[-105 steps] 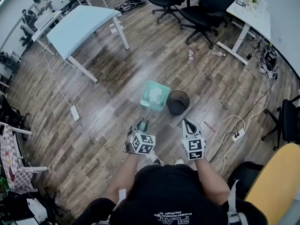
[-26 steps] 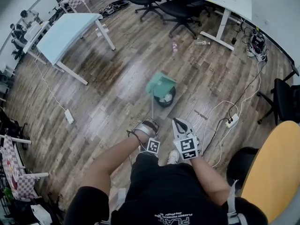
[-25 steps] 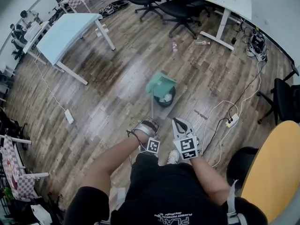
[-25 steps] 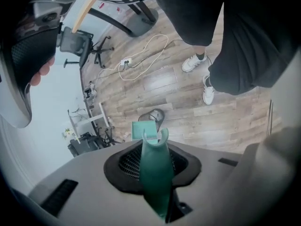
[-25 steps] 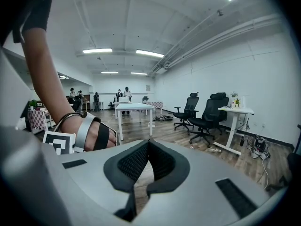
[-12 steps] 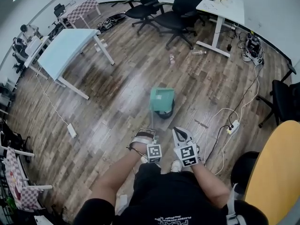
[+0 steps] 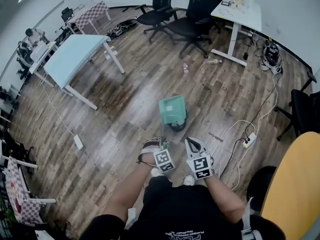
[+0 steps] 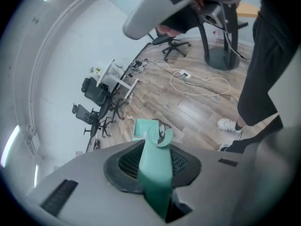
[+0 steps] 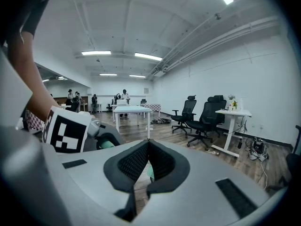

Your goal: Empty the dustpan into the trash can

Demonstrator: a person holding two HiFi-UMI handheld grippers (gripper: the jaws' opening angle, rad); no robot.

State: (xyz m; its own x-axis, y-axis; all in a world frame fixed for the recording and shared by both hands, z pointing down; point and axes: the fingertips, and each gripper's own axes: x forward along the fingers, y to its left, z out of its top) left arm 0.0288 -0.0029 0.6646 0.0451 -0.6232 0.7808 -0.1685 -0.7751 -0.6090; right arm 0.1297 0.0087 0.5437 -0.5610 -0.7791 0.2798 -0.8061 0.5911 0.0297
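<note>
Over the trash can [image 7: 178,127], the dustpan [image 7: 172,110] points away — handle nearest.

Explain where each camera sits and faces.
Head view: on the head, facing steeply down; torso, arms, left gripper, right gripper show.
Left gripper view: on it, along jaws clamping the dustpan; a leg shows.
Right gripper view: on it, level across the room; an arm shows.
Shared: head and left views see the trash can.
</note>
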